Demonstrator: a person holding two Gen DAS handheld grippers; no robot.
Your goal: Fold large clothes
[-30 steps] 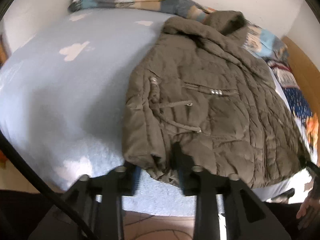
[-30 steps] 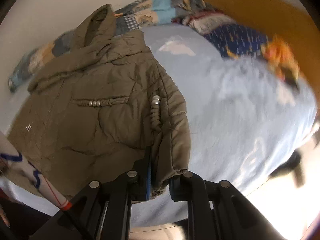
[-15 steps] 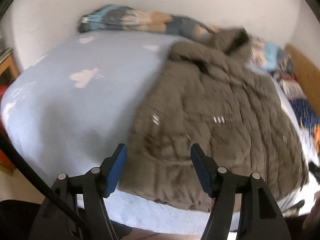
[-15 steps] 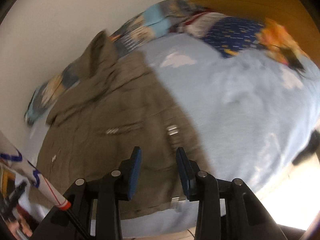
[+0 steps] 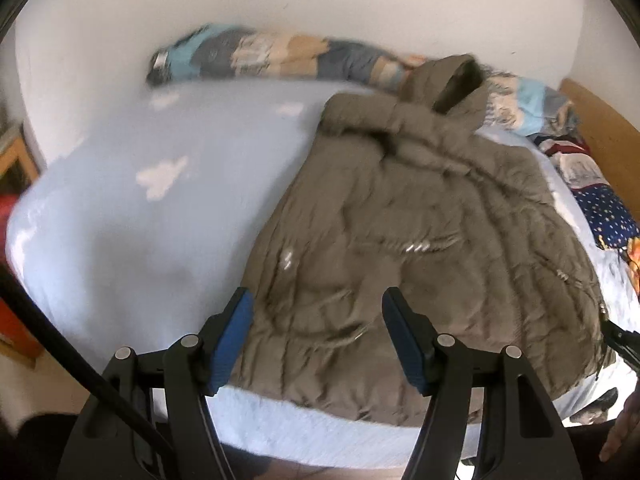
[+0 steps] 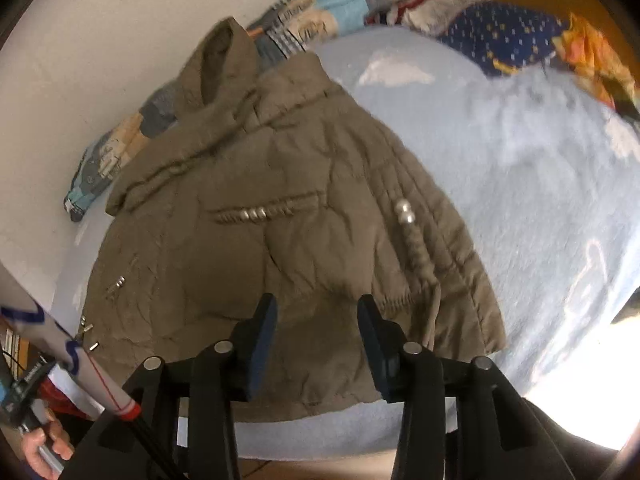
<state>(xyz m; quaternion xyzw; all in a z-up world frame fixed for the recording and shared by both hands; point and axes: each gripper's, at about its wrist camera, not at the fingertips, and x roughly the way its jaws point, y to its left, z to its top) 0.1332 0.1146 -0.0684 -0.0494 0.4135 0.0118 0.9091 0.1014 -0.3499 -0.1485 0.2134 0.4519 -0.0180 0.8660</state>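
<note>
Left gripper (image 5: 316, 338): jaws spread wide, nothing between the blue pads; they have just been opening and hang above the jacket's hem without touching it.
Right gripper (image 6: 316, 344): jaws parted, narrower than the left, also just opening — empty, above the lower edge of the jacket.
Jacket (image 5: 420, 240): brown quilted hooded jacket, lying flat on the bed, hem toward 6 o'clock, hood (image 6: 224, 60) toward 12 o'clock against the wall. In the left view it fills the centre and the 3 o'clock side; in the right view, the centre and the 9 o'clock side.
Jacket details: silver beads on a pocket trim (image 6: 252, 213) and on a drawstring (image 6: 406, 212).
Bed (image 5: 140, 220): pale blue fleece cover with white cloud shapes.
Patchwork quilt (image 5: 260, 56): bunched along the wall at 12 o'clock.
Dark blue dotted fabric (image 6: 508, 38): at 1 o'clock in the right view, beside a wooden headboard (image 5: 604, 132).
Writing: no brand or label can be read — too blurred.
Containers: cannot tell of any.
</note>
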